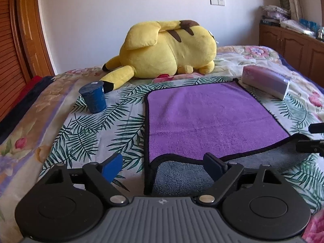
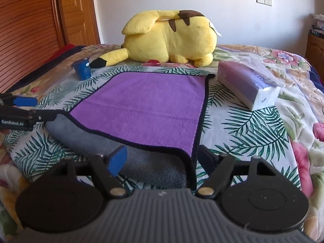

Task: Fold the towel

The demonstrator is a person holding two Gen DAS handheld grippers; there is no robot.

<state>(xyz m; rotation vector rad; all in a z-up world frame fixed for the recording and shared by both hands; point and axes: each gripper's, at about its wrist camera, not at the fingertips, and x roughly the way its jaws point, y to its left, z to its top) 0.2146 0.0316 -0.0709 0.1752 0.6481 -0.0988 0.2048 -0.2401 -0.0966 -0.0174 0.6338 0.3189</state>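
Left wrist view: your left claw (image 1: pixel 164 167) is spread wide, gripping nothing, straddling the near left corner of one purple towel (image 1: pixel 212 117) on the bed (image 1: pixel 91 133).

Right wrist view: your right claw (image 2: pixel 162 159) gapes empty over the near right corner. One blue cup (image 2: pixel 82 68), one plush toy (image 2: pixel 172 40), one tissue pack (image 2: pixel 249 83).

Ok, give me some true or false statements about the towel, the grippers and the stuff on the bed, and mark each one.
1. The towel is purple on top and grey underneath. True.
2. The left gripper is shut on the towel. False: its jaws are open, straddling the near left corner.
3. The right gripper is open at the near right corner. True.
4. The blue cup stands on the towel. False: it stands on the bedspread, left of the towel.
5. The tissue pack lies right of the towel. True.
6. The plush lies on the floor. False: it is on the bed, beyond the towel.
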